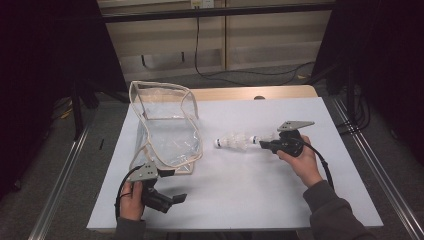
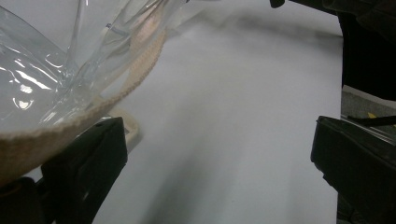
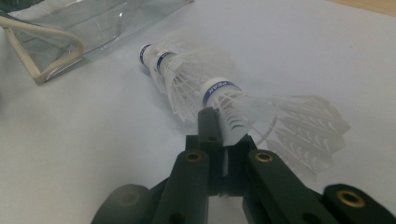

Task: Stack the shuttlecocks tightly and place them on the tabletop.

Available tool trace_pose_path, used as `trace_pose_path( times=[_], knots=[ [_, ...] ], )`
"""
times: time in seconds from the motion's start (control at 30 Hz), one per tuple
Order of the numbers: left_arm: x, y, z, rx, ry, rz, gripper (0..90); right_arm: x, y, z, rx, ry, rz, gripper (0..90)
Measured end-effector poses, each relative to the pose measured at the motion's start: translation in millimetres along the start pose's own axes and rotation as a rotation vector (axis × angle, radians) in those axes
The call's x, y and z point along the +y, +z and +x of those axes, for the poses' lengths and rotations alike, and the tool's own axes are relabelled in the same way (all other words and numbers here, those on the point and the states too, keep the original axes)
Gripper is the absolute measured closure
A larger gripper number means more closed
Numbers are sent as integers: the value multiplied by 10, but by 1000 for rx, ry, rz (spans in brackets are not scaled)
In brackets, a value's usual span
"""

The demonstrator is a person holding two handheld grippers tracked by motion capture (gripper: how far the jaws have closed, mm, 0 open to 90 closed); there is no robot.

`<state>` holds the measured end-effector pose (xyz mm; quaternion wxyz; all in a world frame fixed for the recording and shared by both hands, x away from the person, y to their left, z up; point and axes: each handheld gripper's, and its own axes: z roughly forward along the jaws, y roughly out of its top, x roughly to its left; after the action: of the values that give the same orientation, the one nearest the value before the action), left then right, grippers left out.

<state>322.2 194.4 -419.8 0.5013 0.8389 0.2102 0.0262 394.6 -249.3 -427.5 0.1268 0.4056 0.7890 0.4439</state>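
A: Start at the right claw (image 3: 219, 122) — what has it got?

B: Its jaws are pinched nearly together on the feather skirt of the rearmost shuttlecock in a nested stack of shuttlecocks (image 3: 219, 95). My guess is the grip sits at the tail end so the cork noses lead toward the clear bag (image 1: 165, 127), which lies to the stack's left on the worktop (image 1: 250, 200).

A: And the left claw (image 2: 219, 154)?

B: Jaws standing wide, gripping nothing. One jaw sits just under the bag's beige-trimmed rim (image 2: 135, 70), at the near corner of the bag. I judge it waits there to catch the rim and steady the mouth.

A: How does the stack look?

B: White feathers, translucent and splayed, three white cork heads each with a blue band, one tucked into the next. It lies on its side just beside the bag, noses toward it, not yet inside. The bag itself is see-through plastic, standing up loosely and slumped
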Motion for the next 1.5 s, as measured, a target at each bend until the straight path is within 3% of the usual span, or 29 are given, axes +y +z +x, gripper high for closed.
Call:
trace_pose_path(
  times=[0.43, 1.5],
  knots=[
    [1, 8, 0, 0, 3, 5, 37, 11, 96, 19, 10, 15, 4, 889],
    [-2, 6, -3, -3, 3, 1, 37, 48, 255, 68, 24, -29, 19, 887]
  ],
)
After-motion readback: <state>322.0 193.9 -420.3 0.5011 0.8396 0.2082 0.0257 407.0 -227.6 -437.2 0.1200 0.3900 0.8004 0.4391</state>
